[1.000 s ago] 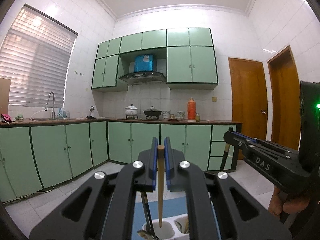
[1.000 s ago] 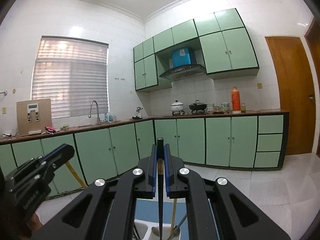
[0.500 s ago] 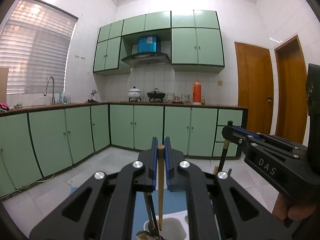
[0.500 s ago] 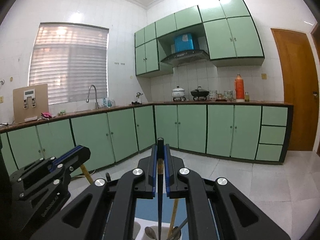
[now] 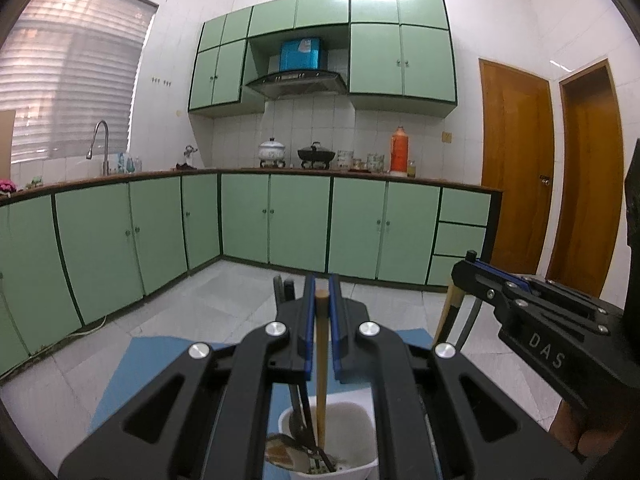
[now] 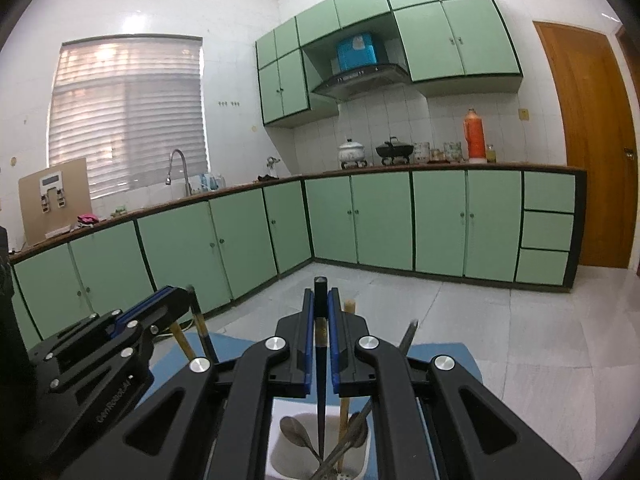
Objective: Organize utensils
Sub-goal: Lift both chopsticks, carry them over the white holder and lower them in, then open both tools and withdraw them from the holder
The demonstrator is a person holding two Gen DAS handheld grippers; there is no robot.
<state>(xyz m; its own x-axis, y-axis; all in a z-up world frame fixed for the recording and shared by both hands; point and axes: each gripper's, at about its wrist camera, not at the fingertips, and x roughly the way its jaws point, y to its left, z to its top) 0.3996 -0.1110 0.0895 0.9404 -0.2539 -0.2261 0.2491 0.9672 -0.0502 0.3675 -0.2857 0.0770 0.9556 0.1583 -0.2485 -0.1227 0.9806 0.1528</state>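
- The left gripper (image 5: 321, 334), at lower centre of its own view, had its blue-lined black fingers (image 5: 307, 332) nearly closed on a slim, pale wooden chopstick (image 5: 321, 364). The stick stood upright with its lower end already inside the white plastic utensil holder (image 5: 368, 436) at the bottom of the frame.
- The right gripper (image 6: 320, 336), at lower centre of its view, pinched a tapered black chopstick (image 6: 320, 392) in the same way, jaws almost together. Its point hung down inside a white holder compartment (image 6: 288, 452), but whether it touched the bottom I could not tell.
- Judging from this, the sorting looked well advanced: a metal spoon (image 6: 294, 432) with a dull, smooth bowl, another wooden chopstick (image 6: 345, 416) and a thin steel handle (image 6: 406, 336) already stood in the right-hand view's compartment, and a spoon bowl (image 5: 280, 446) lay in the left one.
- What remained, seemingly, was to let go of both sticks; any utensils left outside the holder were out of sight.
- The holder had rounded corners, matte walls and a perforated floor, and it sat on a flat blue mat (image 5: 132, 364) over glossy pale floor tiles (image 5: 224, 300).
- The sticks were thin, rigid and smooth, so they would likely drop and lean against the rim.
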